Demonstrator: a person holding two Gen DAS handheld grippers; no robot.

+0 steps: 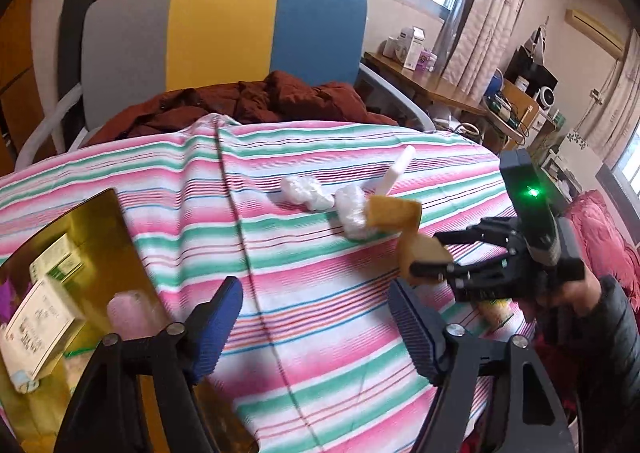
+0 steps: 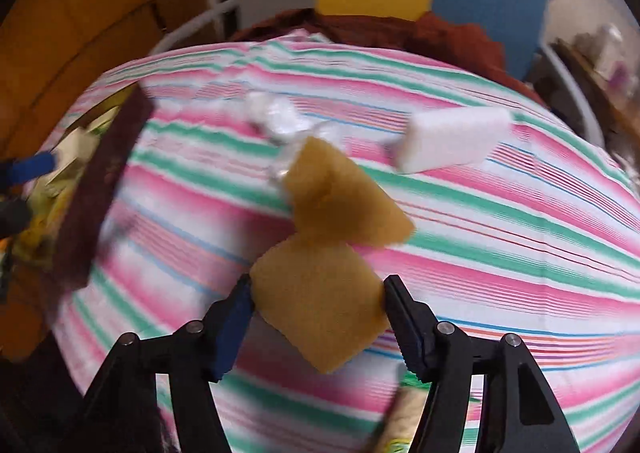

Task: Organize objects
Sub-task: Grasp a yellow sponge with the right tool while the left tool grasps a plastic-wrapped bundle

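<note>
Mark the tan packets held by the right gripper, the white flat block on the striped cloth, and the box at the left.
tan packets (image 2: 320,293), right wrist view, lower packet's face.
white block (image 2: 452,141), right wrist view, its top face.
box (image 1: 100,221), left wrist view, its gold wall.

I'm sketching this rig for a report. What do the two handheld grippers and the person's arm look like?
Both grippers are black linkage frames with silver pivot pins and ribbed blue finger pads. Seen from the left gripper, the right gripper has a black body with a glowing green light. The person's arm wears a dark quilted sleeve.
</note>
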